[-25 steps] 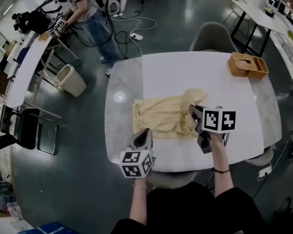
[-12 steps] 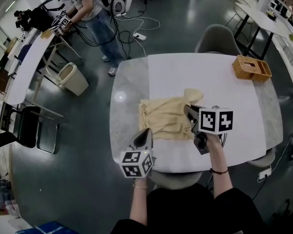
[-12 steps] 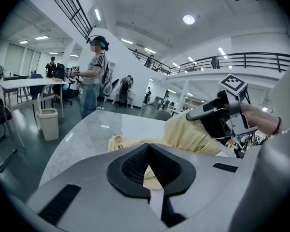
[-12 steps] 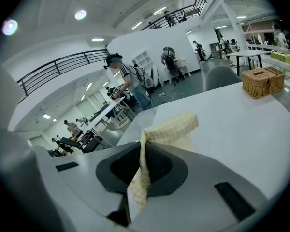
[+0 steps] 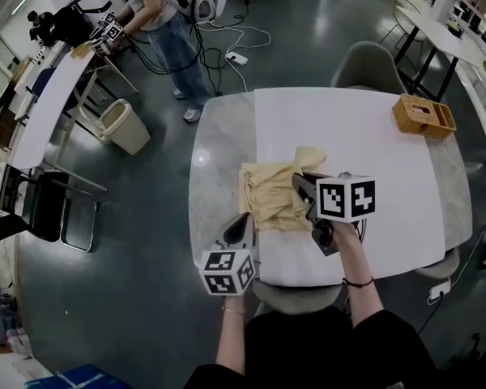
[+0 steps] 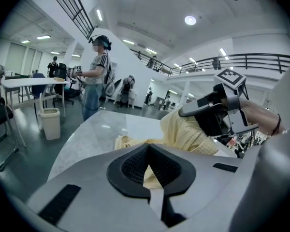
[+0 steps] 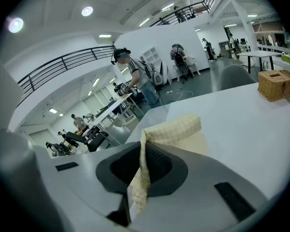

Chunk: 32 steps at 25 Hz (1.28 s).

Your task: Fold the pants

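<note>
Pale yellow pants [image 5: 269, 193] lie bunched on the near left part of the white table [image 5: 381, 160]. My right gripper [image 5: 300, 185] is shut on a fold of the cloth and holds it lifted over the garment; in the right gripper view the fabric [image 7: 176, 129] runs through the closed jaws of the right gripper [image 7: 144, 146]. My left gripper [image 5: 243, 220] sits at the pants' near left edge. Its jaws look shut, with yellow cloth [image 6: 188, 134] caught in the notch of the left gripper [image 6: 147, 153]. In the left gripper view, the right gripper [image 6: 203, 111] shows above the cloth.
A wicker basket [image 5: 424, 116] stands at the table's far right corner. A grey chair [image 5: 368, 63] is tucked behind the table. On the floor to the left are a bin [image 5: 123, 126], cables [image 5: 227, 43] and a standing person [image 5: 158, 10].
My right gripper has carried its fold of cloth leftward over the pants and slightly up, so the garment now looks narrower. The left gripper has shifted only a little.
</note>
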Each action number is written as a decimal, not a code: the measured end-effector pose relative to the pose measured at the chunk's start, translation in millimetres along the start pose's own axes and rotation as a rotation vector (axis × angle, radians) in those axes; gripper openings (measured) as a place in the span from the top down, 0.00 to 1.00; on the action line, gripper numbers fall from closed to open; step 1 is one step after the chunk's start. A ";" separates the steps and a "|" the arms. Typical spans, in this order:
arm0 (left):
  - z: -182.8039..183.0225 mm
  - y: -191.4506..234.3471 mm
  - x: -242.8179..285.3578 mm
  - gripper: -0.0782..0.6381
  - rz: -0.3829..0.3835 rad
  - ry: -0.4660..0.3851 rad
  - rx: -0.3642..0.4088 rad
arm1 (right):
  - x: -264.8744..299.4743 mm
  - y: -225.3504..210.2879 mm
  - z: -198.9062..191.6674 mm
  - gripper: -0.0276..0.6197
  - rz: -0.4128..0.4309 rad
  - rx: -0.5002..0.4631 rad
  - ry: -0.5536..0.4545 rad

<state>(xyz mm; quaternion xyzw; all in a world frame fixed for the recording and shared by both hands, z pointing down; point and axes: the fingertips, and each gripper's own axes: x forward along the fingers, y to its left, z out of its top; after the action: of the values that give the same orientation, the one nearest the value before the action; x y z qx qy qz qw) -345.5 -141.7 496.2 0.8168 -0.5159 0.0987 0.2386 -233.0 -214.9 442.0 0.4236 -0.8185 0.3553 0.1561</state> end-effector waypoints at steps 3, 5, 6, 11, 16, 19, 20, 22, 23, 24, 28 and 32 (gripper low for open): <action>-1.9 5.0 -1.3 0.87 0.000 0.004 -0.004 | 13.7 11.4 -3.9 0.91 0.017 -0.009 0.017; -2.7 8.4 -2.7 0.87 0.001 0.006 -0.007 | 23.0 18.4 -6.8 0.91 0.025 -0.013 0.029; -3.0 10.1 -3.3 0.87 0.001 0.007 -0.009 | 27.8 21.4 -8.1 0.91 0.028 -0.016 0.036; -5.2 16.8 -5.7 0.87 0.004 0.015 -0.017 | 52.0 28.6 -18.1 0.91 0.028 -0.028 0.082; -9.4 26.7 -8.1 0.87 0.016 0.022 -0.029 | 78.7 31.8 -31.5 0.91 0.018 -0.039 0.129; -12.0 32.2 -10.3 0.87 0.022 0.025 -0.040 | 93.3 32.5 -40.5 0.91 0.007 -0.044 0.158; -13.0 33.6 -10.7 0.87 0.024 0.026 -0.043 | 97.6 32.2 -43.3 0.91 0.003 -0.045 0.167; -15.1 36.8 -11.1 0.87 0.028 0.028 -0.051 | 105.8 31.5 -47.8 0.91 -0.004 -0.046 0.182; -16.1 38.3 -11.2 0.87 0.029 0.030 -0.055 | 109.5 31.2 -49.8 0.91 -0.007 -0.045 0.187; -16.9 39.7 -11.3 0.87 0.030 0.030 -0.058 | 112.7 30.8 -51.7 0.91 -0.011 -0.043 0.193; -20.0 45.2 -12.5 0.87 0.036 0.035 -0.069 | 124.5 29.6 -58.5 0.91 -0.027 -0.033 0.211; -24.3 47.1 -13.6 0.87 0.041 0.040 -0.078 | 133.4 27.3 -65.1 0.91 -0.048 -0.024 0.230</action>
<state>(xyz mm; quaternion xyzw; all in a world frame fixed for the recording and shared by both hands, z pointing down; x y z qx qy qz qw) -391.4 -135.6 525.3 0.7940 -0.5311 0.0994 0.2785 -337.0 -235.5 549.5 0.3975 -0.7890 0.3880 0.2626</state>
